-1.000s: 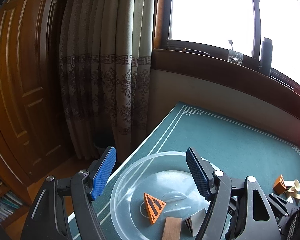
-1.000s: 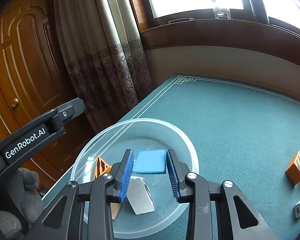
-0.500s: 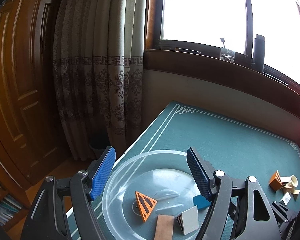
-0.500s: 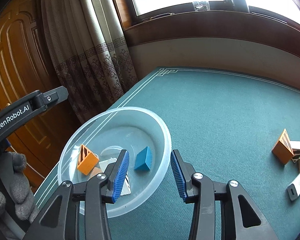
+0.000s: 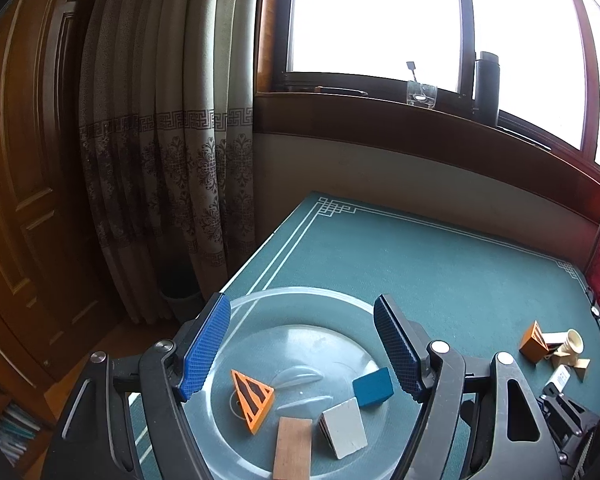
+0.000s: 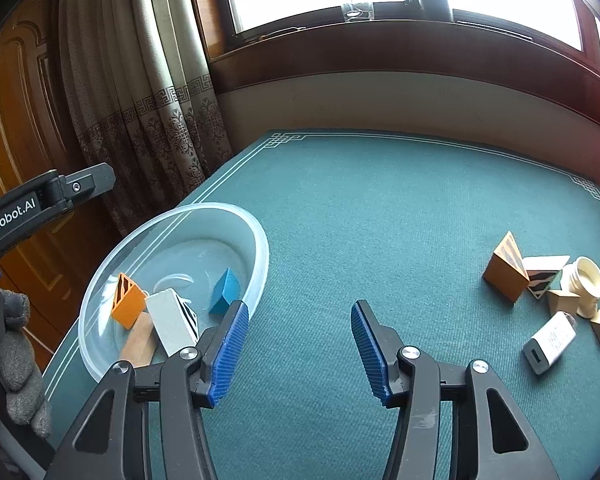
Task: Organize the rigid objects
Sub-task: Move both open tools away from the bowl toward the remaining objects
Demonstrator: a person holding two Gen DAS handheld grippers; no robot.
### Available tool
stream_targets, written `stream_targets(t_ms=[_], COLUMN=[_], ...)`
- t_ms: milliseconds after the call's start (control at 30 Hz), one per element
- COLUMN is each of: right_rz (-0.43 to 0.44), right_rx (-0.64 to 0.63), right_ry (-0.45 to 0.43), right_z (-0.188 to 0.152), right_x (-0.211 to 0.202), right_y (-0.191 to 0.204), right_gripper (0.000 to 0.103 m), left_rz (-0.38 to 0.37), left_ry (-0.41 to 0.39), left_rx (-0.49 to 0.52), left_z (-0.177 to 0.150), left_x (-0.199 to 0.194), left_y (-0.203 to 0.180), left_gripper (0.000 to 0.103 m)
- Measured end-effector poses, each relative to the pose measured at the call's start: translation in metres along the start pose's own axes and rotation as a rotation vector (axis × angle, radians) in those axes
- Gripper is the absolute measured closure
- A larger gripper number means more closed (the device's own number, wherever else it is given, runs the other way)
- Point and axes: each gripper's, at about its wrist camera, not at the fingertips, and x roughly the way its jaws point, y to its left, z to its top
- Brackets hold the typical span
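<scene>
A: Clear plastic, that bowl, sitting at the left of the right wrist view on the green table cover, and there are four pieces inside!

B: Name them

A: Blue block leaning on the near wall, orange striped wedge, white wedge, and a flat wooden block tucked under them

B: And the right gripper?

A: Lower centre of frame, over bare cloth just right of the bowl, fingers spread wide, nothing between them

B: The left gripper?

A: Hanging right above the bowl in its own view, jaws wide apart and empty too

B: Anything outside the bowl?

A: Centre right, a cluster: orange prism, cream spool, small wooden pieces, a white device, all touching or just beside one another
</scene>
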Motion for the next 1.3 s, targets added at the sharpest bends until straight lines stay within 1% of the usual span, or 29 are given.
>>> stream_targets(t_ms=[267, 433, 633, 767, 1000, 1300], right_rz=[-0.046, -0.083, -0.132, -0.178, -0.269, -0.364], right_rx=[0.001, 0.004, 0.027, 0.048, 0.104, 0.213], right_ry=[0.005, 0.005, 0.012, 0.021, 0.025, 0.020], right_z=[-0.004, -0.014, -0.028, -0.039, -0.052, -0.052], right_x=[-0.005, -0.011, -0.020, -0.028, -0.047, -0.064], right_y=[-0.022, -0.038, -0.066, -0.091, -0.139, -0.205], right_gripper=[0.046, 0.046, 0.046, 0.046, 0.046, 0.046], left_rz=[-0.029, -0.052, -0.112, -0.164, -0.216, -0.264], left_ry=[0.013, 0.028, 0.066, 0.089, 0.113, 0.138], left_rx=[0.039, 0.075, 0.117, 0.140, 0.192, 0.233], left_z=[-0.006, -0.013, -0.023, -0.031, -0.043, -0.054], left_x=[0.001, 0.002, 0.005, 0.002, -0.003, -0.008], left_y=[-0.018, -0.034, -0.057, -0.072, -0.096, -0.118], left_gripper=[0.028, 0.028, 0.028, 0.028, 0.028, 0.028])
